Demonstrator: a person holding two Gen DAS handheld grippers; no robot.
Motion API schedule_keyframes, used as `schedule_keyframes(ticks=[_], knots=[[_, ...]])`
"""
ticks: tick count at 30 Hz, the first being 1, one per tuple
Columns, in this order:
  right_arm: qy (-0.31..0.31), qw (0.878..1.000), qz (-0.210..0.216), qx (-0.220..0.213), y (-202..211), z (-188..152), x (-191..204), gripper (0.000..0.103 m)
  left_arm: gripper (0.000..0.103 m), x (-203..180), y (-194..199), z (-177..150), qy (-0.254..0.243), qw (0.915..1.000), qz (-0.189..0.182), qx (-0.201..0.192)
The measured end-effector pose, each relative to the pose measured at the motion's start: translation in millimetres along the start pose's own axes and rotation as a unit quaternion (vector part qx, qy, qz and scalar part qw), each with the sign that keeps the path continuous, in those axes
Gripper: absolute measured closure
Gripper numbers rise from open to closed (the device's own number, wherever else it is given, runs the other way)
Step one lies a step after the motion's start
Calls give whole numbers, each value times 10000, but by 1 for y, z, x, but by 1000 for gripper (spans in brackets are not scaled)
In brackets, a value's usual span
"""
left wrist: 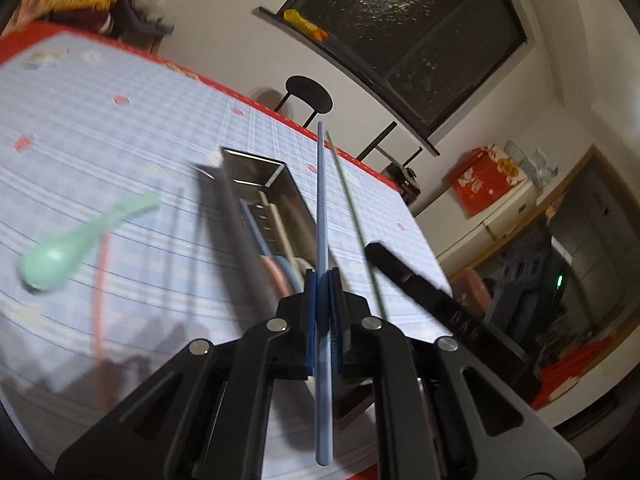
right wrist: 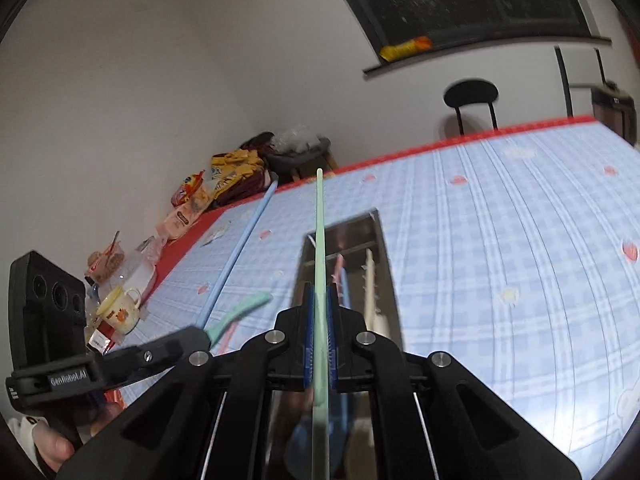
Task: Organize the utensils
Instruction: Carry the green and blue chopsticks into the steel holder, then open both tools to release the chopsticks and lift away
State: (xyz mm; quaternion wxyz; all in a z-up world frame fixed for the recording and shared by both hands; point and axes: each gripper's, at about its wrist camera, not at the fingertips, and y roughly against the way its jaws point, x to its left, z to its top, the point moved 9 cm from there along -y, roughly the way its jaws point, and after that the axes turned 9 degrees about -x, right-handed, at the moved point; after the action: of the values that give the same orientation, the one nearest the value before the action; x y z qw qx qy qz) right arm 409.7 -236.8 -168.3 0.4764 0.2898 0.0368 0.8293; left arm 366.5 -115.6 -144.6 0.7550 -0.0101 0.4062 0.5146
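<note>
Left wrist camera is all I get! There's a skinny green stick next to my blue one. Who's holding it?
Observer: The right gripper is shut on it. It's a green chopstick.
Operator: Is there stuff on the table I can't see?
Observer: Yes, a cream mug with a yellow rim, near the table's edge beside some snack bags.
Operator: Can you see my gripper from over there?
Observer: Yes. The left gripper pokes in from the side with the blue chopstick, and a bare left hand is wrapped around its handle.
</note>
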Motion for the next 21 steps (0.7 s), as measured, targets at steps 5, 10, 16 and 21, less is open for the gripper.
schedule_keyframes(ticks=[5,10,16,21], knots=[[-288,9996,-65,-7,1,0,-15,97,93,-4,-32,-11,515,9986,86,63],[-400,9991,-100,91,-2,-7,-16,97,93,3,-52,-25,682,9970,333,141],[-459,9986,-105,225,-8,-16,-14,97,93,5,-64,-34,662,9967,422,218],[-525,9981,-130,299,-13,-20,-17,97,91,5,-68,-33,596,9969,459,241]])
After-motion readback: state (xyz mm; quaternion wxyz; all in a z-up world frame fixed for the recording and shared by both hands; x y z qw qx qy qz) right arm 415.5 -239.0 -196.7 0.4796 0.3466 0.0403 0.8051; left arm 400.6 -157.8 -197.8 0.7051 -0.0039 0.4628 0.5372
